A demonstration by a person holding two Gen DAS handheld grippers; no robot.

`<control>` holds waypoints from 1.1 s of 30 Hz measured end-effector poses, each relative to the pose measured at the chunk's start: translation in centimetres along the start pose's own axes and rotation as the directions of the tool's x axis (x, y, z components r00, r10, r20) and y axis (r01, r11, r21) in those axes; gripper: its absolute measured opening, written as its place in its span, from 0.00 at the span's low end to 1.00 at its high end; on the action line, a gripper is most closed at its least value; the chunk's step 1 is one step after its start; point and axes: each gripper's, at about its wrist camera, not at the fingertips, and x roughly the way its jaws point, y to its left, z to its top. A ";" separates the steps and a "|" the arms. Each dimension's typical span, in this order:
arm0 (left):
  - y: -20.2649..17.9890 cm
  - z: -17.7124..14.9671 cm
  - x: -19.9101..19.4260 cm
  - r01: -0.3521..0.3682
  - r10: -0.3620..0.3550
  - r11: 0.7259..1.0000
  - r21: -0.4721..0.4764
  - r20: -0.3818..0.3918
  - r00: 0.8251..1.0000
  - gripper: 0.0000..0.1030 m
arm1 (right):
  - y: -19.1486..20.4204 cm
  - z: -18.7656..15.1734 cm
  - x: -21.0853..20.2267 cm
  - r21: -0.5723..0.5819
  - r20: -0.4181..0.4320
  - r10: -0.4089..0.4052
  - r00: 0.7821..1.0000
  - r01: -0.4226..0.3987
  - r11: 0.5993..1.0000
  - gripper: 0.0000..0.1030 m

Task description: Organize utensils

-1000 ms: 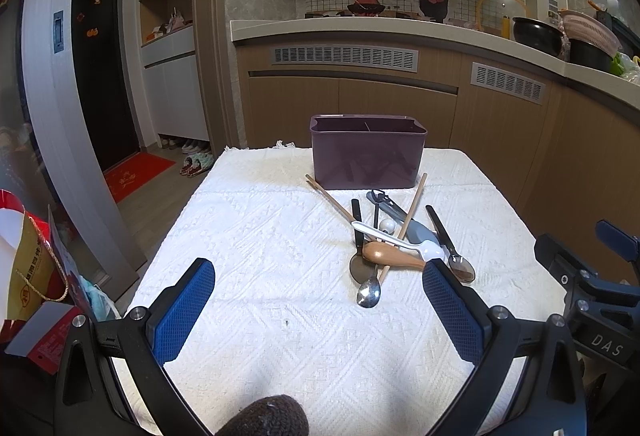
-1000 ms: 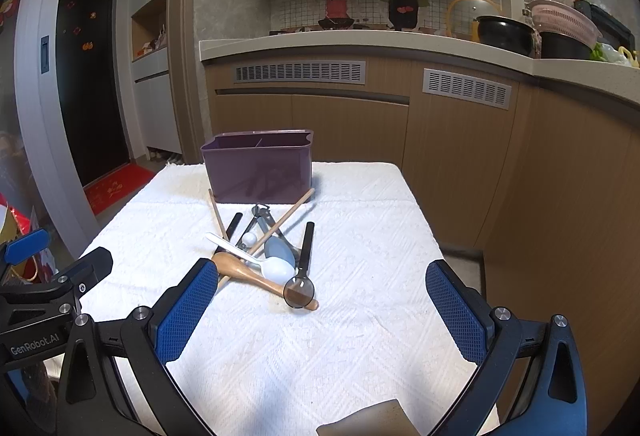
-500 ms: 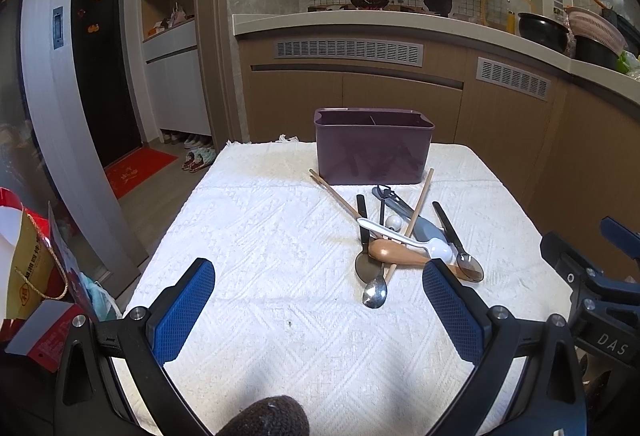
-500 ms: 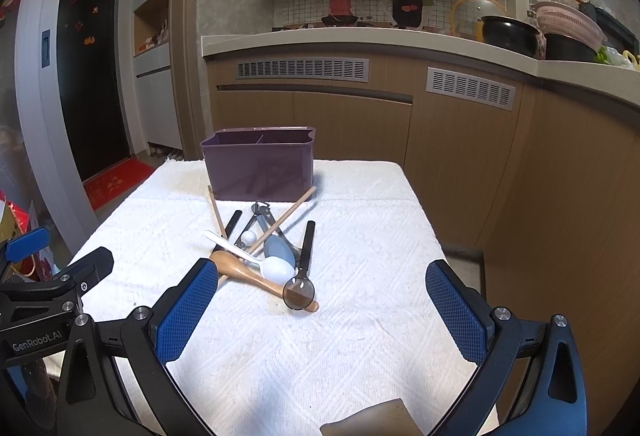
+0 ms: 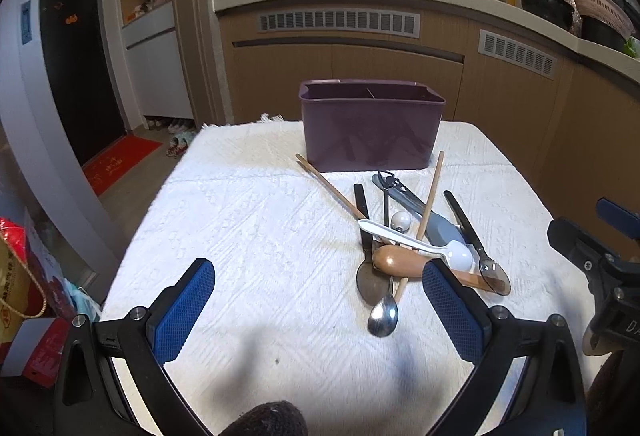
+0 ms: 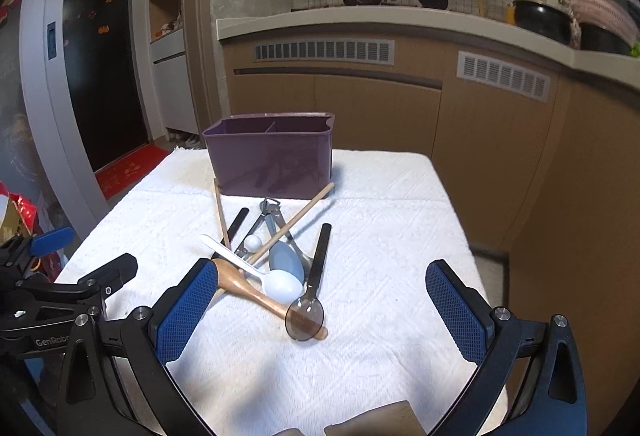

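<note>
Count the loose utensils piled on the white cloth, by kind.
Chopsticks: 2
Spoons: 6 (they overlap, so the count is approximate)
White ball-ended piece, kind unclear: 1
Total: 9

Bare white cloth [image 5: 248, 236] left of utensil pile [image 5: 404, 236]: open passage. Clear strip of cloth right of pile also. Purple caddy [image 5: 370, 128] blocks far side, chopstick tips touching its base. Utensils crossed, overlapping.
</note>
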 end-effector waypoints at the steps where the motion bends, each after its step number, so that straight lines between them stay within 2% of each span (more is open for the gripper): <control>1: 0.0 0.3 0.7 0.015 -0.015 1.000 -0.001 -0.012 1.000 1.00 | -0.2 0.2 0.8 0.005 -0.013 0.003 1.000 -0.003 1.000 1.00; 12: -1.1 2.4 5.6 0.047 -0.046 0.999 0.020 -0.057 0.997 1.00 | -1.9 1.8 7.4 -0.022 -0.124 -0.037 0.992 0.035 0.999 1.00; 17: -2.1 2.1 6.7 0.063 -0.058 0.997 0.041 -0.119 0.991 1.00 | -2.7 2.6 9.4 -0.017 -0.139 -0.044 0.989 0.042 0.999 1.00; 24: -4.2 1.3 7.4 0.124 -0.115 0.991 0.043 -0.177 0.978 1.00 | -4.5 2.5 9.6 0.005 -0.139 -0.060 0.989 0.061 0.998 1.00; 29: -5.7 1.1 7.2 0.172 -0.162 0.984 0.047 -0.169 0.972 1.00 | -6.6 1.9 8.7 0.048 -0.142 -0.088 0.986 0.096 0.994 1.00; 33: -7.3 0.7 6.9 0.258 -0.244 0.964 0.060 -0.184 0.952 1.00 | -7.5 1.0 7.6 0.054 -0.144 -0.099 0.985 0.107 0.993 1.00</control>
